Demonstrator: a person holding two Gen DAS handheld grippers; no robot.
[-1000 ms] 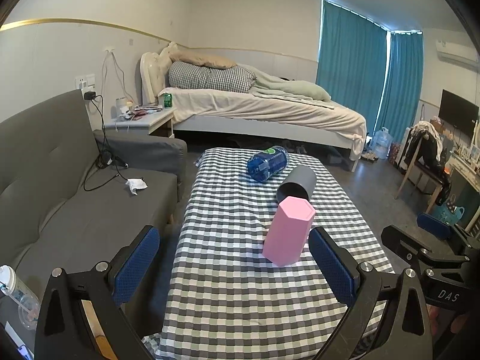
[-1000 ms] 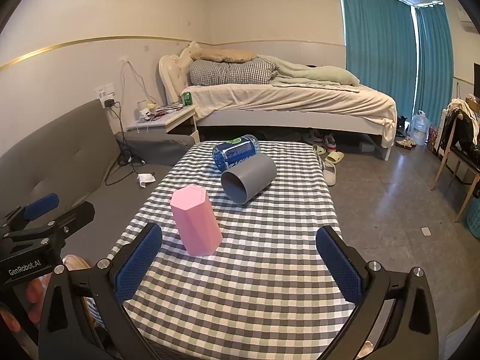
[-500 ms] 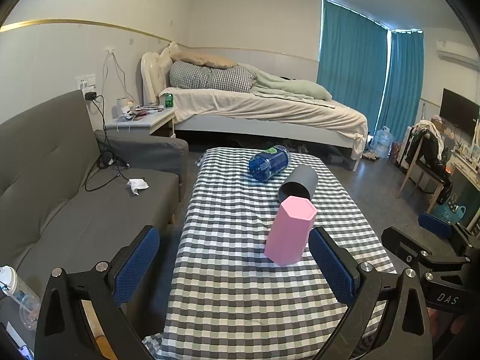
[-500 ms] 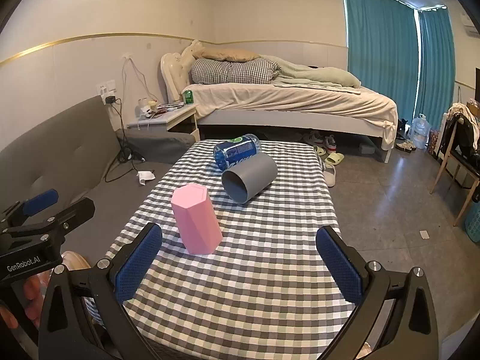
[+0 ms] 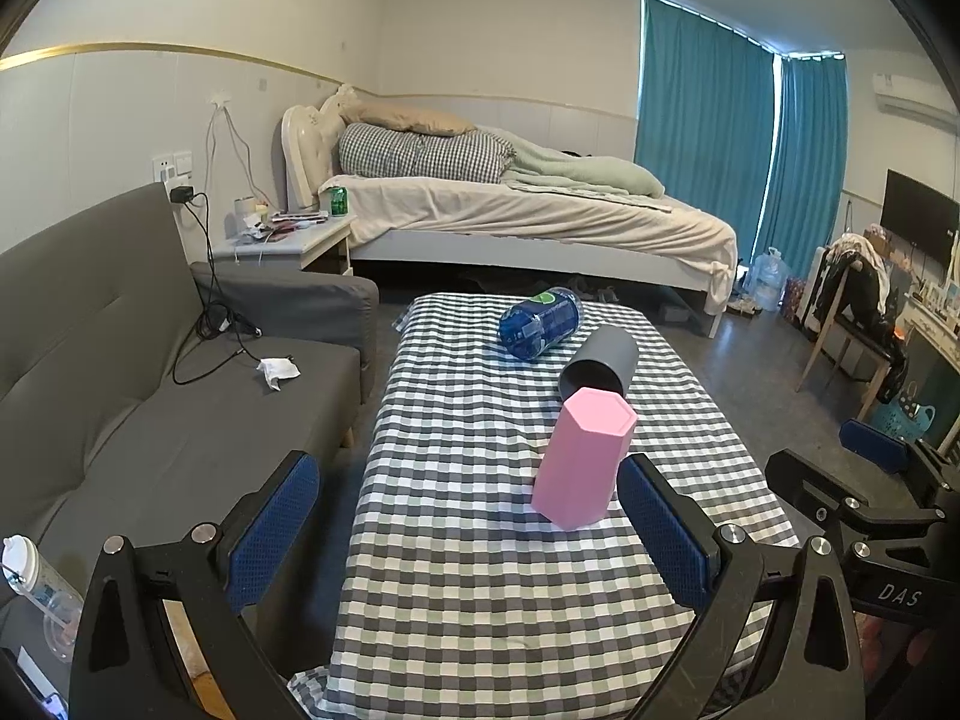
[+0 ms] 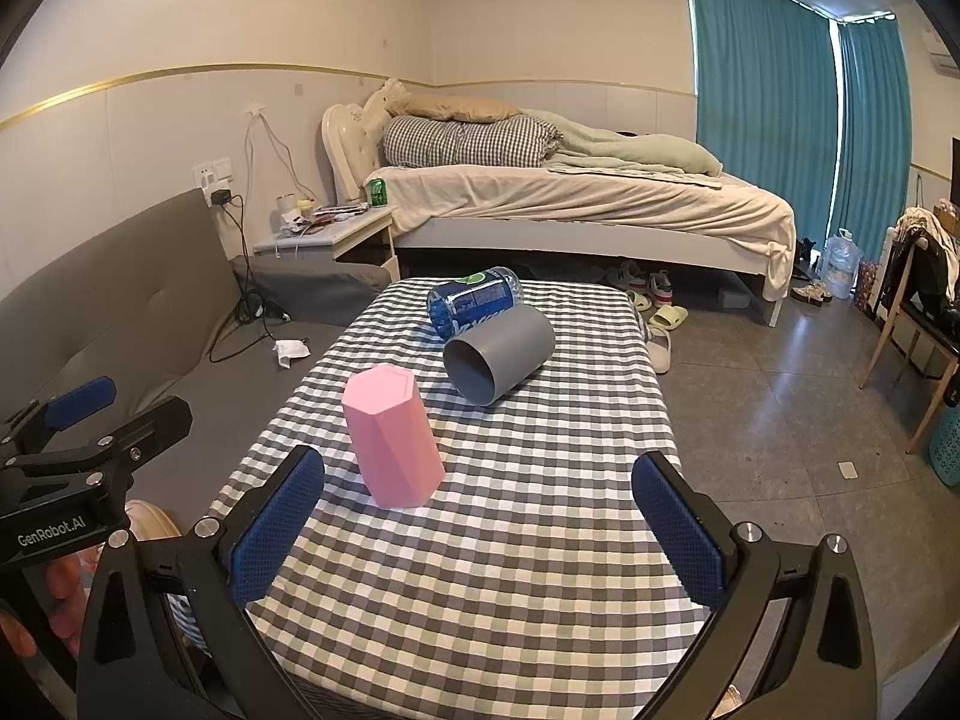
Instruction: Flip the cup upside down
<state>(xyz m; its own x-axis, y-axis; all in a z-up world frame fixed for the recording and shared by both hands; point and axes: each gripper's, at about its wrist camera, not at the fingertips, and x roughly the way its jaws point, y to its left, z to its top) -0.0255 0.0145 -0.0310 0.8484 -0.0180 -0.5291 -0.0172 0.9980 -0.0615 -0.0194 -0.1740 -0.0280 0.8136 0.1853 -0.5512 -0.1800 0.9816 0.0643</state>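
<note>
A pink hexagonal cup (image 5: 582, 459) (image 6: 393, 435) stands on end with a closed face up on the checkered table (image 5: 480, 570) (image 6: 540, 510). A grey round cup (image 5: 600, 357) (image 6: 498, 354) lies on its side behind it, its opening facing me. My left gripper (image 5: 468, 531) is open and empty, low over the table's near left part, the pink cup just inside its right finger. My right gripper (image 6: 477, 525) is open and empty over the near part of the table, the pink cup ahead to its left.
A blue water bottle (image 5: 540, 321) (image 6: 474, 300) lies on its side behind the grey cup. A grey sofa (image 5: 120, 372) runs along the table's left. A bed (image 5: 528, 222) and a nightstand (image 5: 288, 240) stand beyond. Chair (image 6: 924, 324) at right.
Both views have shifted slightly; the grippers have drifted a little relative to the table. Both stay open and the cups and the bottle have not moved.
</note>
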